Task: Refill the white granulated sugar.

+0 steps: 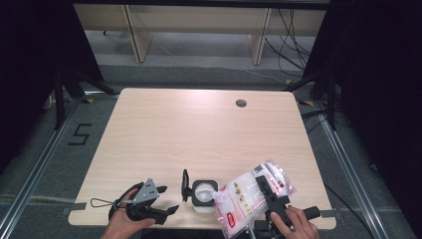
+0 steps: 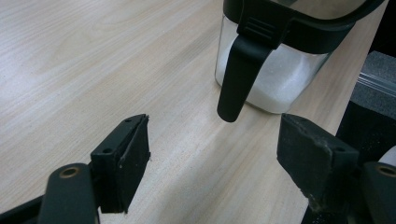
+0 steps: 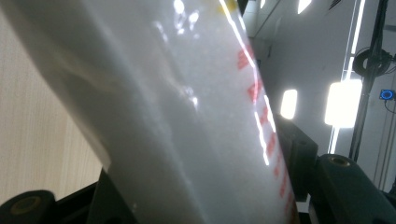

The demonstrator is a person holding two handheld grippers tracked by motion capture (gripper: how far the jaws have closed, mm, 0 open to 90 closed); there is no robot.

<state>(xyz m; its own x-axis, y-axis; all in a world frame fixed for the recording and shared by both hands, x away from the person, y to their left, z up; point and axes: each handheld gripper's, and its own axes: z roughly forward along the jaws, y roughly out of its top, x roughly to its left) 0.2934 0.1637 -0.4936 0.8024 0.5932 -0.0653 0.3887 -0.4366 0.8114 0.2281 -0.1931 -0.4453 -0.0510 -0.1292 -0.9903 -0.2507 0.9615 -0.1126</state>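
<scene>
A bag of white grains is held tilted over an open jar at the near edge of the tabletop (image 1: 199,124).

In the high view, the bag (image 1: 249,196) is clamped by the right gripper (image 1: 272,196); its long axis runs from upper right down to lower left, and its lower corner is pointed at the jar (image 1: 203,193), just beside it. The left gripper (image 1: 166,209) is seen left of the jar. In the left gripper view, its jaws are kept apart and empty, with the jar's black lid tab (image 2: 240,70) ahead. In the right gripper view, the bag (image 3: 187,116) is pressed between both jaws.
</scene>
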